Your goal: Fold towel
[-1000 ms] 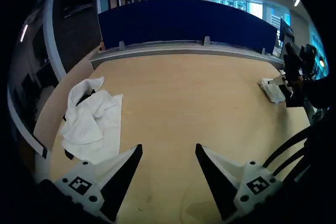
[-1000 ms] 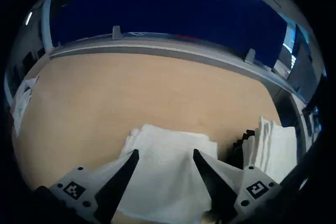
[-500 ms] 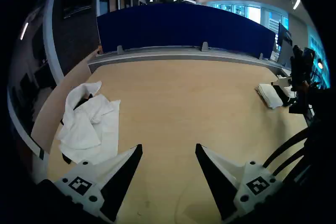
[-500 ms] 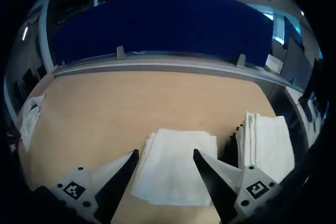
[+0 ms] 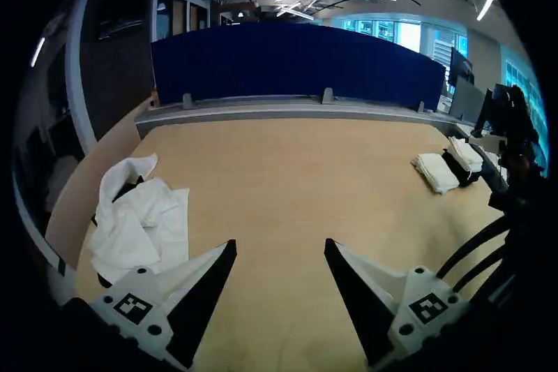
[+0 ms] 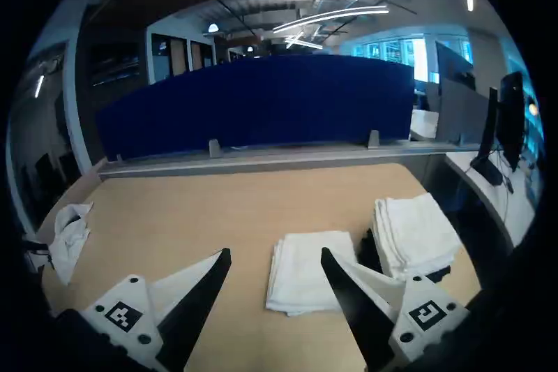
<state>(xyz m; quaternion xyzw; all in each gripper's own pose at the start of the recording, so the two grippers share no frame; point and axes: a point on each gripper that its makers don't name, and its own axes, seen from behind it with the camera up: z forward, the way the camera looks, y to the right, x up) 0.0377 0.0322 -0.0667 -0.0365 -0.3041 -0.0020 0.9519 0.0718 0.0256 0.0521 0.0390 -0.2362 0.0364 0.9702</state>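
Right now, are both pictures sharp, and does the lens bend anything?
Left gripper view: sharp, evenly lit; the blue divider bows from fisheye distortion. Right gripper view: sharp too; the ceiling lights glare slightly, and the folded towel looks crisp.

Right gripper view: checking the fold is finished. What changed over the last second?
The right gripper drew back and up from the folded towel, open throughout. That towel, the stack beside it and the crumpled towels stayed put; the left gripper stayed open.

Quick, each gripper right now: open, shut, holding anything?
Left gripper: open, holding nothing.
Right gripper: open, holding nothing; the folded towel lies free on the desk.
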